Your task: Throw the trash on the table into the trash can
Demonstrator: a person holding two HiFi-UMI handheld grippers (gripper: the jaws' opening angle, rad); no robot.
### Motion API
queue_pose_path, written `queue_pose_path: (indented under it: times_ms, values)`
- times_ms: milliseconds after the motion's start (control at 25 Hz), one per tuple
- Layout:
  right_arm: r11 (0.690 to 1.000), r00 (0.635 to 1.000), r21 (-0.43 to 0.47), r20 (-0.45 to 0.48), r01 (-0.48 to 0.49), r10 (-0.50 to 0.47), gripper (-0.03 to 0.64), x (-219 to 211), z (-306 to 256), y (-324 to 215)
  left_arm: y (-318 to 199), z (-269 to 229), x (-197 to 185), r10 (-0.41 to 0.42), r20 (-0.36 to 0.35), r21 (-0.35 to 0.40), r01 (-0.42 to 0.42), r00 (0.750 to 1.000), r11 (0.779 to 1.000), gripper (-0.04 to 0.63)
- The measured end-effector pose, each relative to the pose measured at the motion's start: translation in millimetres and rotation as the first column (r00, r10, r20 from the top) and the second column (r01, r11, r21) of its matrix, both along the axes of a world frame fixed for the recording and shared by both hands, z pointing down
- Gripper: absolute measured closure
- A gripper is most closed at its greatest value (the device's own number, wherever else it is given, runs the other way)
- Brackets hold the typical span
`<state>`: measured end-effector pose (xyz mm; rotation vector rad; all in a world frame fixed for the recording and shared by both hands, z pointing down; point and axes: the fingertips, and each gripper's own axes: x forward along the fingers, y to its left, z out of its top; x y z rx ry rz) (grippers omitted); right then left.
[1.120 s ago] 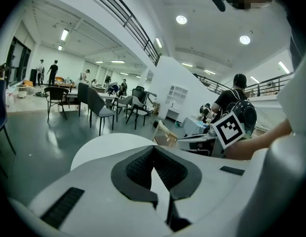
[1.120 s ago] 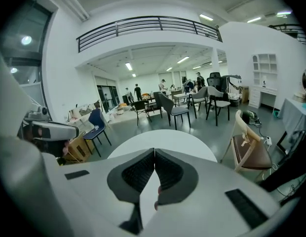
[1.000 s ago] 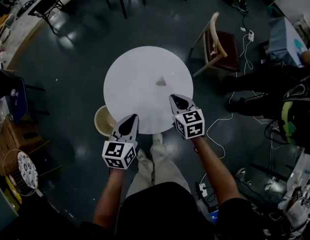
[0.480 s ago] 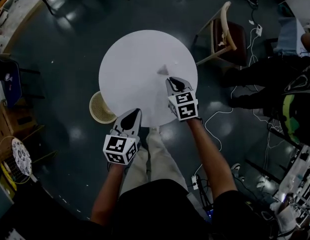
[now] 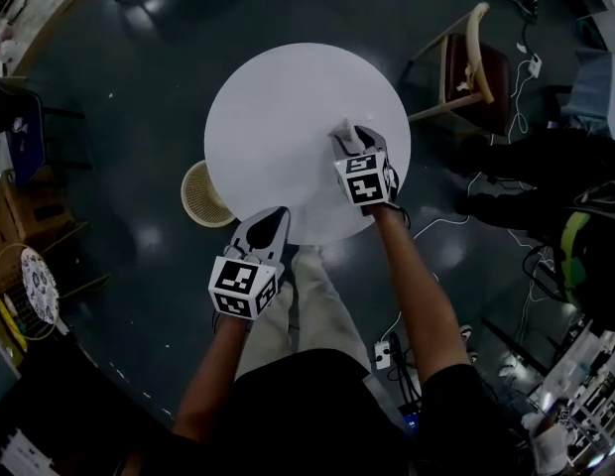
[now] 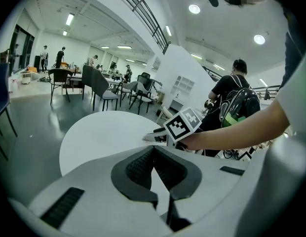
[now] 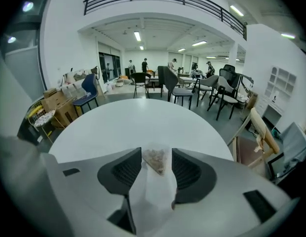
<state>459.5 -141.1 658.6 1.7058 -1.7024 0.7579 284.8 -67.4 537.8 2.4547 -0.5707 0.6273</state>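
White table (image 5: 268,117), trash can (image 5: 203,194) beside it. Nothing binned yet: our right gripper (image 7: 156,154) fingers just spread, straddling trash (image 7: 154,163), no grip; left gripper (image 6: 154,152) fingers clenched, empty.

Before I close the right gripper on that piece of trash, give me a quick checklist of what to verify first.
1. Right gripper jaws apart: ok; they have just been opening.
2. Small clear trash packet between those jaws: ok; it sits centred, and the pads do not press it yet.
3. Packet resting on the round white table: ok.
4. Left gripper out of the way: ok; it is shut, empty, and at the table's near edge.
5. Wicker trash can findable: ok; it stands on the floor at the table's left edge, partly under it.
6. Packet stiff enough not to slip: cannot tell.
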Motion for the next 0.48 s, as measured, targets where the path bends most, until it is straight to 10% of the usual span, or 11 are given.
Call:
queue_pose_path:
  times_ms: [480]
  values:
    - [0.999,0.999,-0.034,-0.010,-0.041,0.041,0.537,7,21,-1,-29,8,-8,-0.113,0.001,-0.033,0.113,0.994,0.993,0.586]
